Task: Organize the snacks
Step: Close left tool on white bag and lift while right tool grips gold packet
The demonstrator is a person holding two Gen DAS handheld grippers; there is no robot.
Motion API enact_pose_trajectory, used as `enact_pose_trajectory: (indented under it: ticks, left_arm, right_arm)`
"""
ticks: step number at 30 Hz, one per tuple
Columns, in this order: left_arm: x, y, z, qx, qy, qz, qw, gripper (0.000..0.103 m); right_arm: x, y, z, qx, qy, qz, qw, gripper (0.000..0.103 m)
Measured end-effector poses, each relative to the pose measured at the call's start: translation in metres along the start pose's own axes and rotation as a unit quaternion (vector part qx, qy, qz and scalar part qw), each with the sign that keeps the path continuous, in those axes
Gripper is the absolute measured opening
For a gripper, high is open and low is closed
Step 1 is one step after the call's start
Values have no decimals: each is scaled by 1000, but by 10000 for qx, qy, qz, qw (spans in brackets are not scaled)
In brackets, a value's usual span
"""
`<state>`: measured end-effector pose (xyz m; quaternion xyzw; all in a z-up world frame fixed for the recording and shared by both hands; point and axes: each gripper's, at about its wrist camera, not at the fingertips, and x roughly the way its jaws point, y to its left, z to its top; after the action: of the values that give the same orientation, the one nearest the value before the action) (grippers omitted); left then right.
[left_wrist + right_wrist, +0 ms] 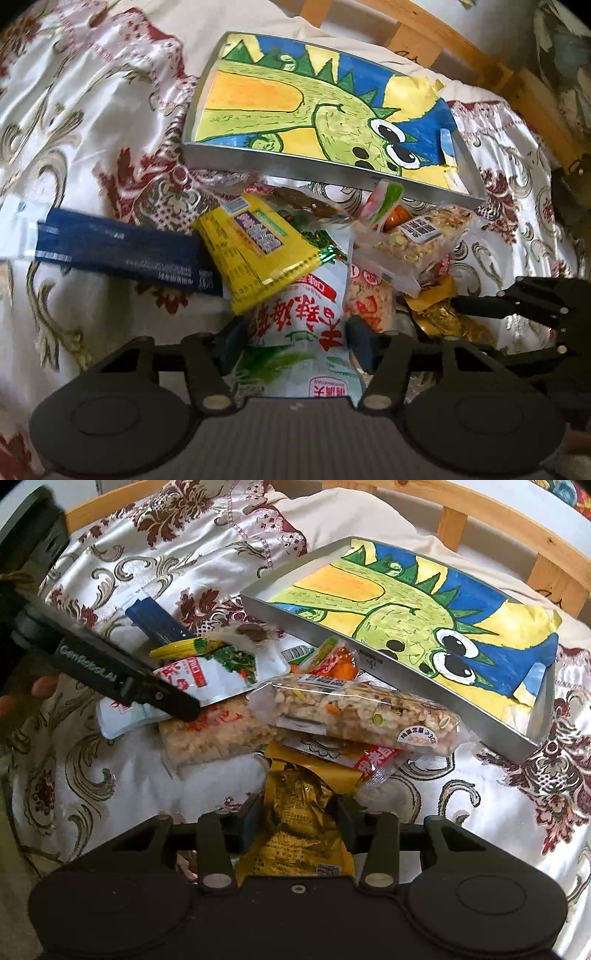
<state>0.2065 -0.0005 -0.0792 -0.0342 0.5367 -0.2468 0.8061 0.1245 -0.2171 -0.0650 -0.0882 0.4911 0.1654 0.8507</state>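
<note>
A pile of snack packets lies on a floral cloth before a metal tray [314, 162] lined with a dinosaur drawing; the tray also shows in the right wrist view [306, 622]. My left gripper [295, 338] has its jaws on both sides of a white packet with red characters [295, 325], which also shows in the right wrist view [192, 679]. My right gripper [297, 819] has its jaws around a gold packet [299, 812]. A yellow packet [255, 251], a navy packet [122, 254] and a clear puffed-grain bar [354, 712] lie in the pile.
The floral cloth [92, 110] covers the surface. A wooden rail [480, 48] runs behind the tray. My right gripper's fingers [517, 299] reach into the left wrist view at the right. My left gripper's arm [122, 672] crosses the right wrist view's left side.
</note>
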Motion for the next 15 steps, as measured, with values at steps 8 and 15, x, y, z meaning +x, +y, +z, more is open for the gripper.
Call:
enact_pose_trajectory:
  ticks: [8,15]
  left_arm:
    - [-18,-11,-20,-200,190,48,9996,55]
    - [-27,0,-31,-1036,369,-241,9936,50]
  right_arm:
    - [-3,-1,0,114,-55,174,9998,41]
    - [-8,-3,-1,289,-11,273,9992,39]
